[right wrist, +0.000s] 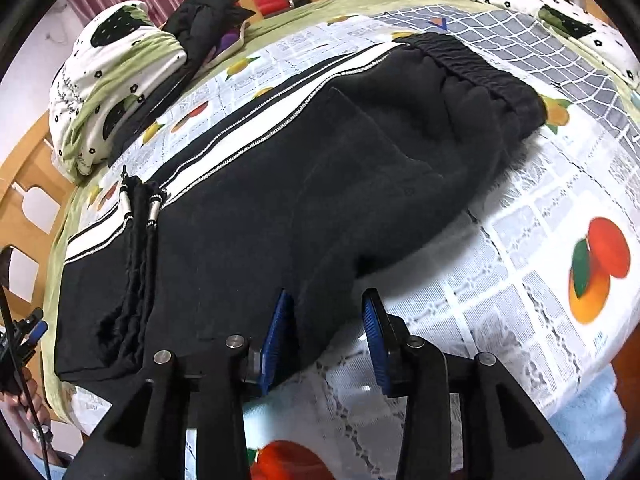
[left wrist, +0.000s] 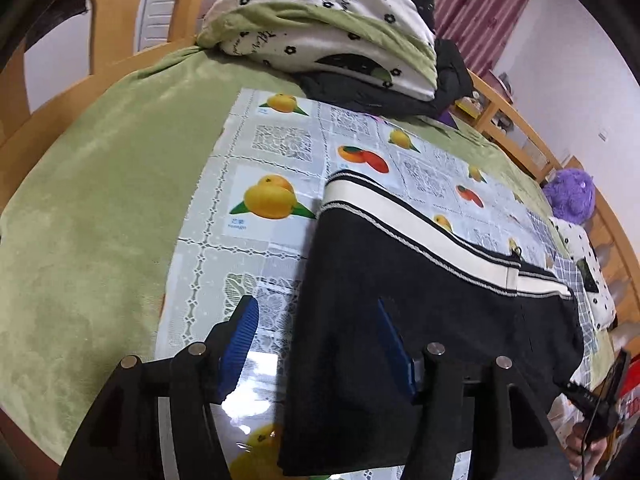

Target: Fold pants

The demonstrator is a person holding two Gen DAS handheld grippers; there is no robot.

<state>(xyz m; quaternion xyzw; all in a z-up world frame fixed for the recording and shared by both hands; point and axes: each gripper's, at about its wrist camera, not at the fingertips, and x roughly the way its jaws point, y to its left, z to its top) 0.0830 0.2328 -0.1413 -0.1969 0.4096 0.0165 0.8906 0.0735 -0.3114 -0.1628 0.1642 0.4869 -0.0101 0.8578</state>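
Black pants (left wrist: 400, 320) with a white side stripe (left wrist: 400, 216) lie flat on a fruit-print tablecloth (left wrist: 256, 248). In the left wrist view my left gripper (left wrist: 316, 302) is open, straddling the pants' left edge: one blue pad hangs over the cloth, the other over black fabric. In the right wrist view the pants (right wrist: 320, 160) stretch from the drawstrings (right wrist: 140, 216) at the left to elastic cuffs (right wrist: 480, 68) at the far right. My right gripper (right wrist: 327, 294) is open over their near edge. A fold of fabric lies between its pads, which do not press on it.
A green sheet (left wrist: 100, 200) covers the bed under the tablecloth (right wrist: 520, 280). A folded flower-print quilt (left wrist: 320, 20) and a black jacket (left wrist: 400, 96) lie at the far end. A purple plush (left wrist: 570, 196) sits by the wooden rail (left wrist: 520, 132). A hand (right wrist: 24, 404) shows at the lower left.
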